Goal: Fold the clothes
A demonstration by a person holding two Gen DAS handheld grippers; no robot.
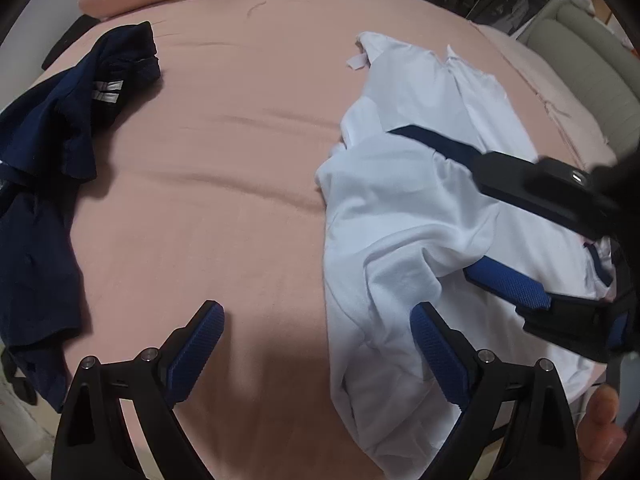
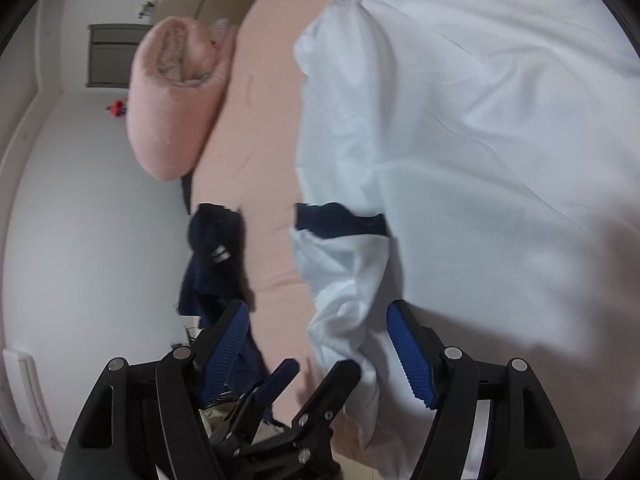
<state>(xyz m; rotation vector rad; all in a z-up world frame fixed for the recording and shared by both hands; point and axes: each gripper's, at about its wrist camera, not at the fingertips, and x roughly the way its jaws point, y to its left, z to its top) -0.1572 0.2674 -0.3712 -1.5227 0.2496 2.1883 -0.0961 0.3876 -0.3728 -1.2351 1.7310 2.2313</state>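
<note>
Lit softly and evenly from above, without glare. Soft shadows on the pink sheet (image 1: 224,184) under the dark garment (image 1: 44,168). Strong fisheye bending and black vignette at the corners. Motion blur in the right wrist view, smearing the white garment (image 2: 480,152).

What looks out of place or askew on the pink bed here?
Nothing damaged or spilled. The white shirt with navy trim lies crumpled and twisted, and the dark navy garment is bunched, draping over the pink bedsheet's edge.

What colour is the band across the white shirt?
Dark navy band on the white shirt; clearest in the left wrist view.
</note>
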